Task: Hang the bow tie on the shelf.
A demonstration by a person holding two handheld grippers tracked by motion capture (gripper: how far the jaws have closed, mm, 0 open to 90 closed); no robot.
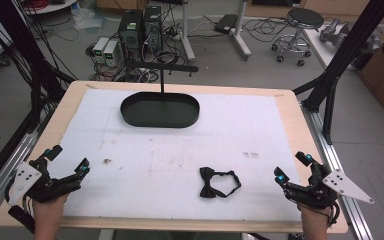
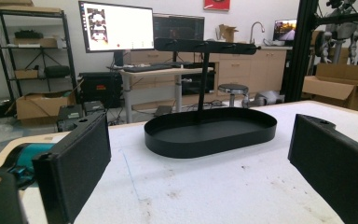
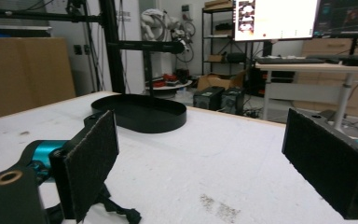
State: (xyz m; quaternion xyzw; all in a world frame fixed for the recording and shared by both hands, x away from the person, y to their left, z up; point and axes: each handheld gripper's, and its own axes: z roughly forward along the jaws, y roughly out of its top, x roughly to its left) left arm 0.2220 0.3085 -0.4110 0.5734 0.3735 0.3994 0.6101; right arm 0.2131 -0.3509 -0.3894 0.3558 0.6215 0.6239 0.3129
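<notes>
Right claw (image 1: 291,169), jaws spread wide and grasping nothing, rests near black bow tie (image 1: 215,182) at its left.

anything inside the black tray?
The tray holds nothing loose: its floor looks bare in the high view and the left gripper view. A black post rises from it, with a crossbar on top. The near wall hides a strip of floor behind it.

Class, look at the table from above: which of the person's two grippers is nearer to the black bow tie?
The right. The right gripper sits a short way to the right of the bow tie, while the left gripper is far off at the table's left edge. Both are open and touch nothing.
</notes>
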